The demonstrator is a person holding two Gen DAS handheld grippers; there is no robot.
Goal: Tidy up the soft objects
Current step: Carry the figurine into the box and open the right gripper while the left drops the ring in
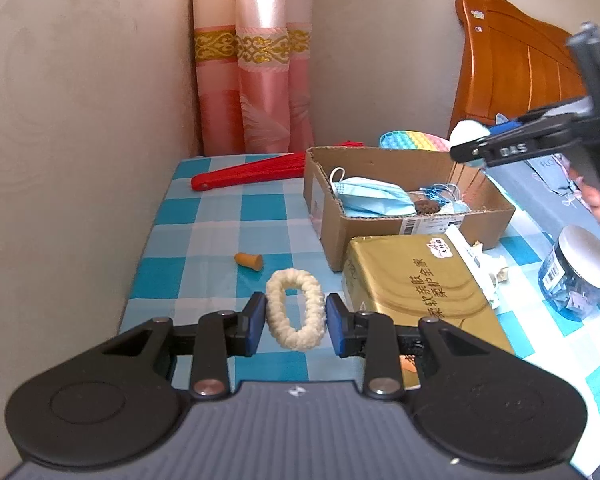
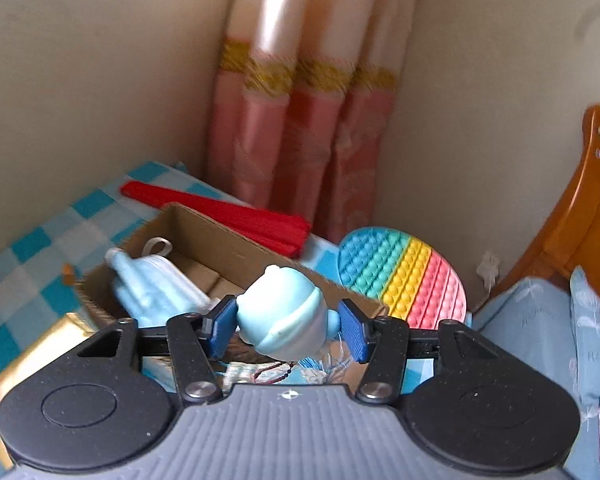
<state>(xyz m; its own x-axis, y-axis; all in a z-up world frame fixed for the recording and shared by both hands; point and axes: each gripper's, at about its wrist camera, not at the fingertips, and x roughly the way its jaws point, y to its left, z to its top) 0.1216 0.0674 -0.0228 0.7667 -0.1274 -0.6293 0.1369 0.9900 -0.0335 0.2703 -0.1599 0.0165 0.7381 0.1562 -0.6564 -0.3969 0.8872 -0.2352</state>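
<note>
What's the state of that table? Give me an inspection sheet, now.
Surface: blue-checked cloth, lying flat.
Job's things: cream scrunchie; pale blue squishy toy; face masks inside the cardboard box.
Clutter: red fan, orange plug, gold tissue pack, lidded jar, rainbow bubble pad.
Claws: left claw shut on the scrunchie; right claw shut on the toy, near the box.
Cables: nothing seen.
Surroundings: pink curtain in the wall corner; wooden headboard.
</note>
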